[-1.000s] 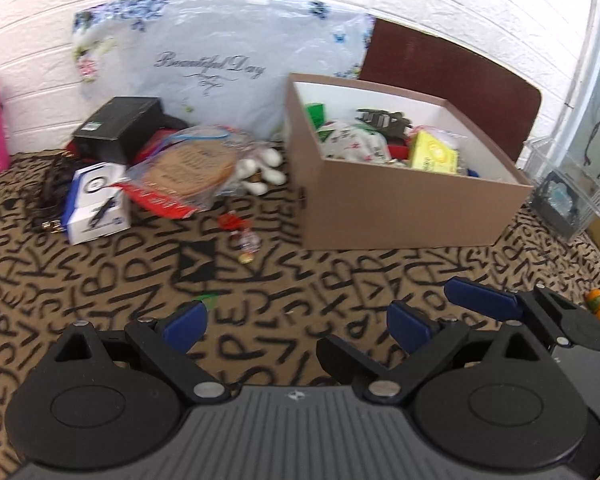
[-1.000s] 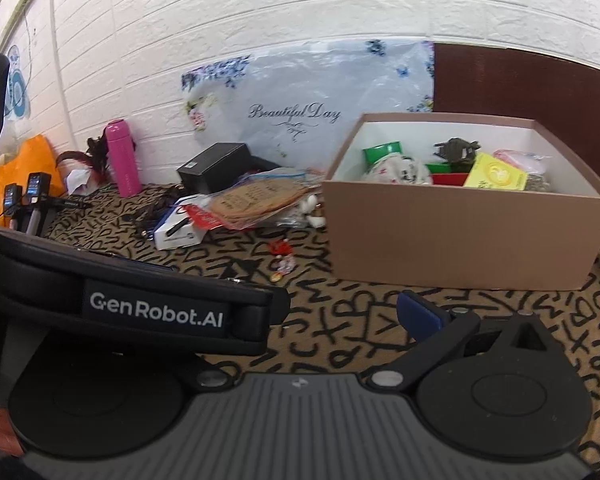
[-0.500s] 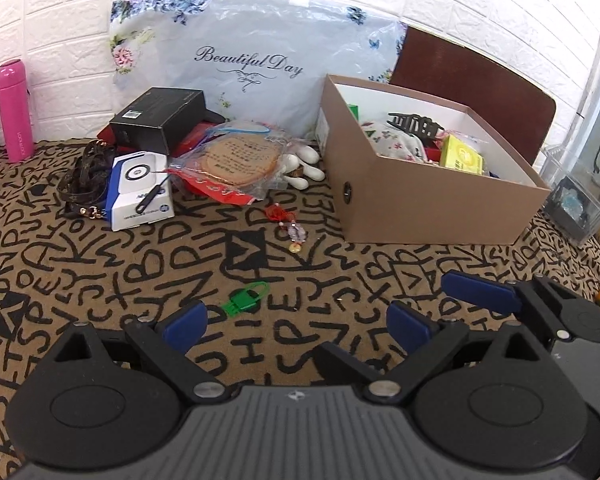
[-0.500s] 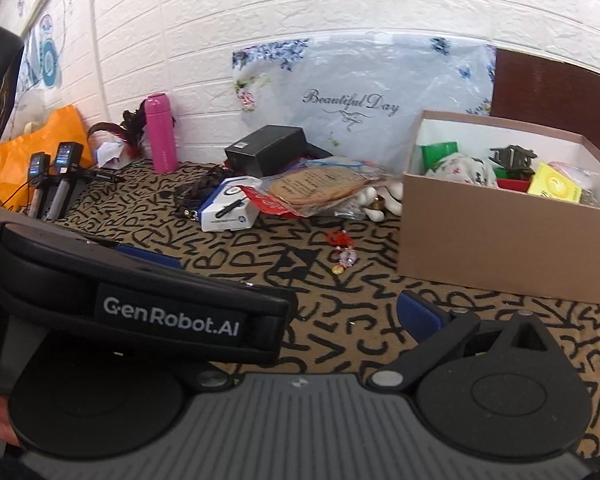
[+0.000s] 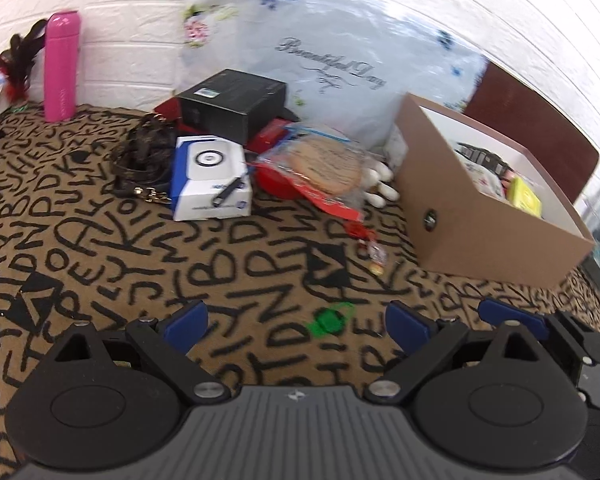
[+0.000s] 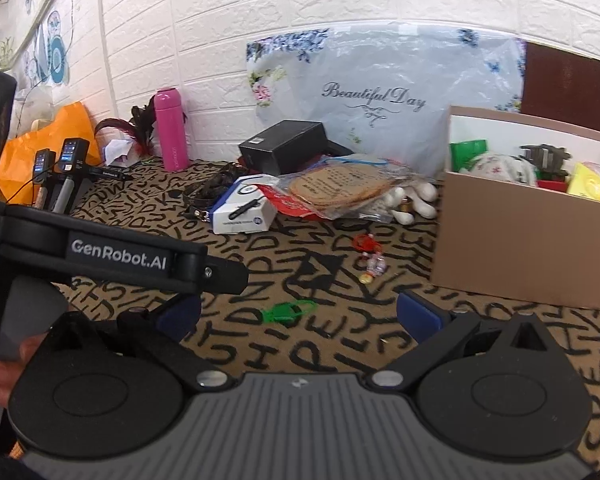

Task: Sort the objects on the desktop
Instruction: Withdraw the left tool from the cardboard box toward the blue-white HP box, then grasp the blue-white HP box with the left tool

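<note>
Both my claws are wide and hold nothing: the left claw [image 5: 296, 322] and the right claw [image 6: 298, 314] hang low over the cloth [image 5: 80, 240], side by side.

At the far left edge of the cloth, by the wall, stands a pink bottle [image 5: 62, 66]. It is upright and out of the way, so I think it can wait. Next comes a heap near the back edge: a dark strap [image 5: 144, 156], a white and blue box [image 5: 210, 178] lying flat, a black box [image 5: 234, 102] behind it, and a clear bag [image 5: 320, 164] with a round brown thing inside. They lean on each other, so pulling one may drag the rest.

Out alone in the middle lies a small green clip [image 5: 330, 320], right between my left claw's blue pads [image 5: 186, 326]. I think that is why my claws are wide: to drop over it. It is blurry in the left view, so I may be wrong about its shape.

Past it lie some tiny red bits [image 6: 366, 244]. At the right edge sits the brown box [image 5: 480, 228], open on top and part full, so sorted things likely go there.
</note>
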Available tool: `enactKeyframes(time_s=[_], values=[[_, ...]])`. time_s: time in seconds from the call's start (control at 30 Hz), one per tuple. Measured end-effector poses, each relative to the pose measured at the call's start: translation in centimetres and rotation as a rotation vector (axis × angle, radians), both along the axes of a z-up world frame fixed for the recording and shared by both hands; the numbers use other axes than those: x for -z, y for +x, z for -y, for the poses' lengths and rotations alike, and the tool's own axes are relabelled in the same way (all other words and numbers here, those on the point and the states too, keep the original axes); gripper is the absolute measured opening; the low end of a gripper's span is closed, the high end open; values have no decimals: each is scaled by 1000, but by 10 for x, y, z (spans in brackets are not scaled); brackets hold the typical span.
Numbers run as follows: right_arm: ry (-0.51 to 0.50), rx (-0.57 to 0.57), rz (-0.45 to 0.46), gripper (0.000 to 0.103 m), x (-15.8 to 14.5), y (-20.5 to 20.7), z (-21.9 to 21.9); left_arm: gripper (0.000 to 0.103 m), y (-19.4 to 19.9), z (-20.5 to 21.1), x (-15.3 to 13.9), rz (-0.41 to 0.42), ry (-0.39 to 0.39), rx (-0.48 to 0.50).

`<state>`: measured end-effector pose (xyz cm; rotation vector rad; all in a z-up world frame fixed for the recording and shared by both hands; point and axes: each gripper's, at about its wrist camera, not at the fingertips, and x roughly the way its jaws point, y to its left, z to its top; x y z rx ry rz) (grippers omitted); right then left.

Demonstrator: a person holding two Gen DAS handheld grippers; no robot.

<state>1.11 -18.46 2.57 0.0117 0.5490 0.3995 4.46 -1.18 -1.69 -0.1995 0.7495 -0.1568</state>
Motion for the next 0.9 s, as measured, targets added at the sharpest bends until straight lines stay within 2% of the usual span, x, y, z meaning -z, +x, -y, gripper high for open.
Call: enactKeyframes(time_s=[0.33,0.4,0.43,0.47,0.7,0.9], values=[[-31,-72,5,100,15,48,-39,98,44,-39,14,10,-28,-25],[-36,-96,13,96,17,57,-47,95,55,-47,17,0,-43,-38],[-44,-112,15,85,19,62,-52,94,60,-50,19,-5,-50,-44],[-58,-131,16,82,21,67,-57,93,65,-54,21,-6,-56,-46],[-109,-196,17,80,38,103,-85,90,97,-67,31,3,-74,-20],[-125,-211,43,75,46,129,-101,91,117,-81,33,49,-174,-31]])
